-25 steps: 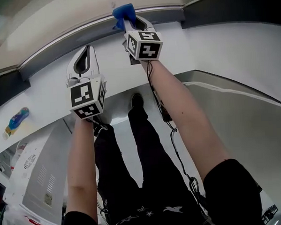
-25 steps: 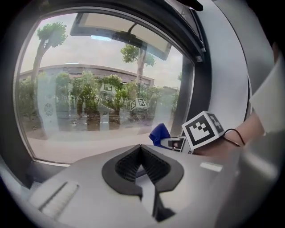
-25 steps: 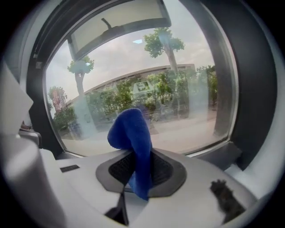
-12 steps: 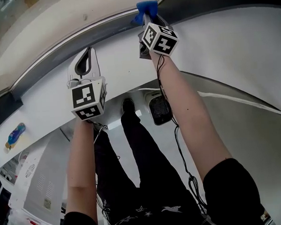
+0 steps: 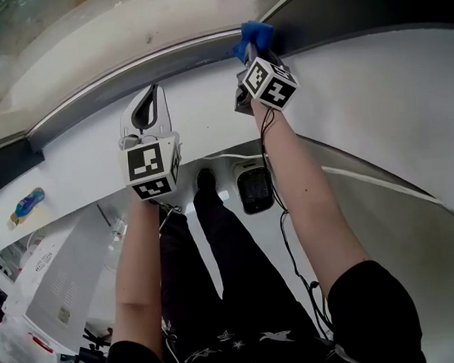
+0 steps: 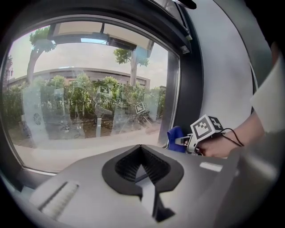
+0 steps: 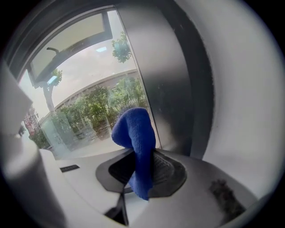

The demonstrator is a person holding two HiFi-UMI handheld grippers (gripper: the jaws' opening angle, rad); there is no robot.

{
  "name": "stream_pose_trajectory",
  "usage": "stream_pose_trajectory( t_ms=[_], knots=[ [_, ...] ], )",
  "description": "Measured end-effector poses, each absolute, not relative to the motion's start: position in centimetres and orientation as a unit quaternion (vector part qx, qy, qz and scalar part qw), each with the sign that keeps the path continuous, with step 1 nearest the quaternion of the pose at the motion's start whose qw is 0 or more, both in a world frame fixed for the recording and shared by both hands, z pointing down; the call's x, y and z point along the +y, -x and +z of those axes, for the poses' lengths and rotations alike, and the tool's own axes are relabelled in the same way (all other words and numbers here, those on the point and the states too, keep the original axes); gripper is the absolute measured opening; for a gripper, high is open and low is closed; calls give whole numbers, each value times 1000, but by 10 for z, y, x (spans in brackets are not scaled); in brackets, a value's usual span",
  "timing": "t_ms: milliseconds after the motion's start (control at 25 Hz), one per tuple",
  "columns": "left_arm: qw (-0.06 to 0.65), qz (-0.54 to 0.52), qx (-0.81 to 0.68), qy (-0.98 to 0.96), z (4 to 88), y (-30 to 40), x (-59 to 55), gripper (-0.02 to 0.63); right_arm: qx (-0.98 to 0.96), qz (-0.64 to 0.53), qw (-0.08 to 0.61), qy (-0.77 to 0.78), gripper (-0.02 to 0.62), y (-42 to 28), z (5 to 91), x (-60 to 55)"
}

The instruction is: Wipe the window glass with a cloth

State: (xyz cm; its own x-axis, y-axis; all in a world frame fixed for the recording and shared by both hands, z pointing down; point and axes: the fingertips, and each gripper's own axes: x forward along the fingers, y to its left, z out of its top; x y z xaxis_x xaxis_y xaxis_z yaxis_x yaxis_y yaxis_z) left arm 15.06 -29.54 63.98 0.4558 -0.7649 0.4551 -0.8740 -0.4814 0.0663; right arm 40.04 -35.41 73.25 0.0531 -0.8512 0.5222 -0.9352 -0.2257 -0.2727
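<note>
My right hand-held gripper (image 5: 250, 50) is clamped on the blue terry cloth (image 7: 134, 136). The jaws pinch its lower end so a soft folded bulge sticks out ahead of the tips, and that padded part is what I'd press on the pane. The cloth sits at the right edge of the clear window glass (image 6: 89, 102), right by the dark matte vertical frame (image 7: 167, 89) and low near the sill. I judge it's a corner pass, but I can't tell if the cloth is actually touching the glass.

My left hand-held gripper (image 5: 148, 105) has its jaws closed tip to tip with nothing between them. It is parked over the white smooth sill (image 5: 358, 79), well apart from the cloth, probably just to be out of the way. The jaw pads are ribbed black rubber. The glass is streaky and reflective, with trees and a building showing behind it.
</note>
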Motion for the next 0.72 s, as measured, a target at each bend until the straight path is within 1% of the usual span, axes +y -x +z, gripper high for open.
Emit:
stream_pose_trajectory(
  t_ms=[200,360,440,600,720],
  knots=[
    [146,175,-494,-839,615,-144,-282,8,-618,317,52,-717,78,-386,719,-334],
    [149,169,-503,-834,604,-129,-267,8,-620,335,17,-710,78,-367,704,-317],
    [151,164,-509,-831,597,-119,-259,8,-625,336,10,-705,78,-355,693,-309],
    [168,136,-524,-824,573,-93,-239,8,-649,333,5,-684,78,-321,664,-294],
    [167,127,-532,-820,557,-72,-216,8,-672,321,1,-668,78,-290,634,-279]
  ],
)
